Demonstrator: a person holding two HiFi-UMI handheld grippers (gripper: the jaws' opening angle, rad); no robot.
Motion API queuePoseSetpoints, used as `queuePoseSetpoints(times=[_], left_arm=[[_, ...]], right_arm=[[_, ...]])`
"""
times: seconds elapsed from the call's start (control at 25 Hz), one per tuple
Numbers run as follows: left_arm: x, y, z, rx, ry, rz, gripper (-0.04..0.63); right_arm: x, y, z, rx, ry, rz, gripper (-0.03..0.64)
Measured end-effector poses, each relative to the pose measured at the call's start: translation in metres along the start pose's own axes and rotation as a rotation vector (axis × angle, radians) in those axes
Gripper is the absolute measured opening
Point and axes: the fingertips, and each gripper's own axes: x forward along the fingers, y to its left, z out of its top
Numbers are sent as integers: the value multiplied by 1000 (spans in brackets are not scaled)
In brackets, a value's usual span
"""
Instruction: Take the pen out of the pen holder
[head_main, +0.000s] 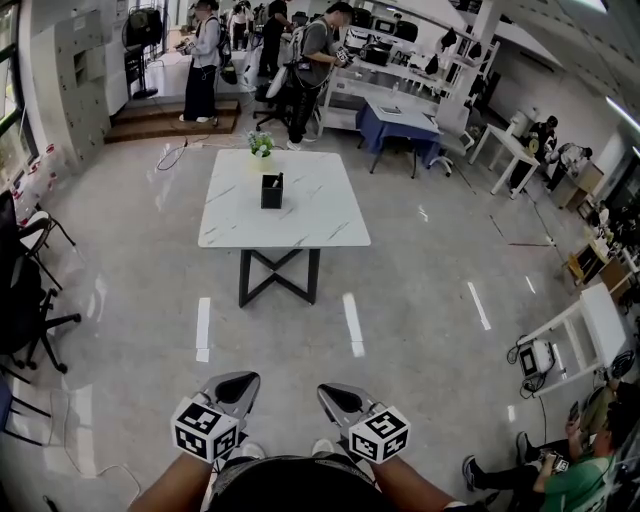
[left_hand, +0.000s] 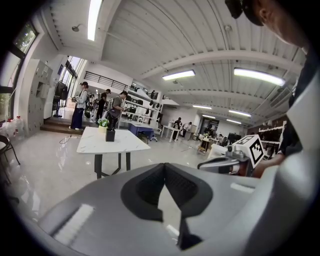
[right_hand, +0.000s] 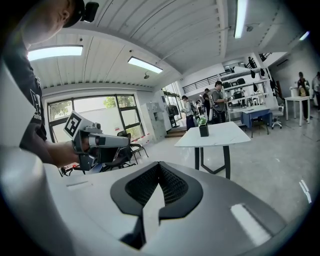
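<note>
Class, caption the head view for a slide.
Left gripper and right gripper, both shut and empty, held low, far from the marble table bearing the pen holder.

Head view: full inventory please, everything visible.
table: one, white marble top, black legs, mid-floor ahead
pen holder: one, black, on the table; contents too small to tell
plant: one, green, table's far edge
chairs: at least two, black, left edge
standing people: several, dark clothes, beyond the table
seated person: one, green top, bottom right
left gripper: grey, jaws together, empty, near the body
right gripper: grey, jaws together, empty, beside it
</note>
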Motion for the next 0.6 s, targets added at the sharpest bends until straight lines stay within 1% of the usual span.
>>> queuePoseSetpoints(times=[0.6], left_arm=[[-21, 33, -5, 28, 23, -61, 57]], right_arm=[[32, 37, -4, 8, -5, -36, 0]])
